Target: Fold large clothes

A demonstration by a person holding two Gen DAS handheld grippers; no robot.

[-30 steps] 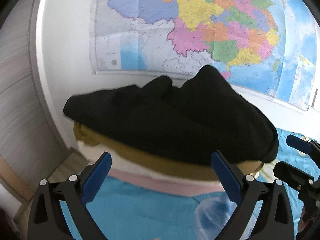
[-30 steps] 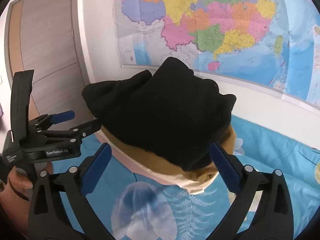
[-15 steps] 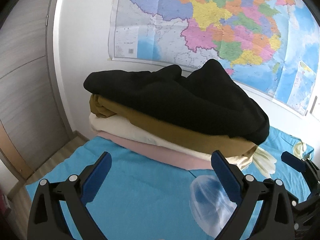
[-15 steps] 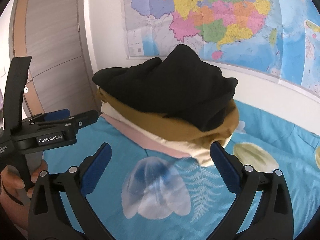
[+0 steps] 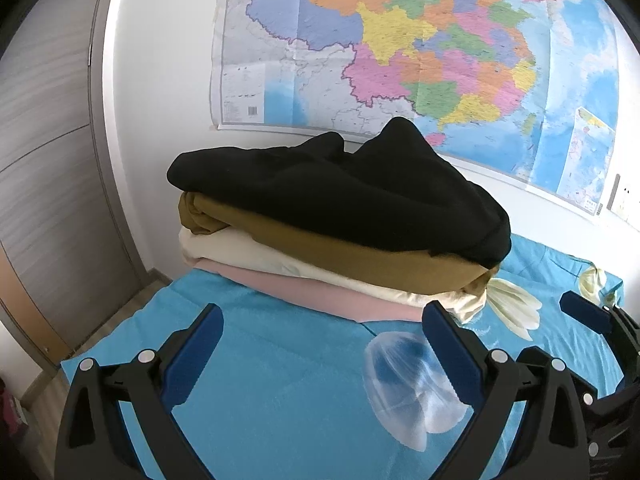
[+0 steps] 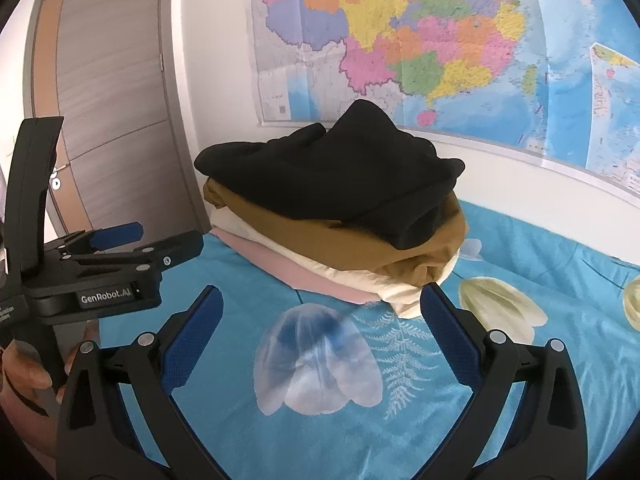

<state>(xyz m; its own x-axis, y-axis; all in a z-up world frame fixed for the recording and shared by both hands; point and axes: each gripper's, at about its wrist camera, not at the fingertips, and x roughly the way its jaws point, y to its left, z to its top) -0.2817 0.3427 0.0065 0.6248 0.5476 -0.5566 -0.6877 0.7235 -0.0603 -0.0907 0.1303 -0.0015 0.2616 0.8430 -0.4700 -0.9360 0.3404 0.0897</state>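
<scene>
Both tools have drawn back from the pile since a second ago, when the black garment filled the view just ahead of the fingers. The left gripper and right gripper hover side by side over the blue bedspread, jaws spread wide, released and empty. A hand grips the left tool's handle. Beyond them sits the stack: black garment on top, then brown, cream and pink folded pieces, below the wall map
</scene>
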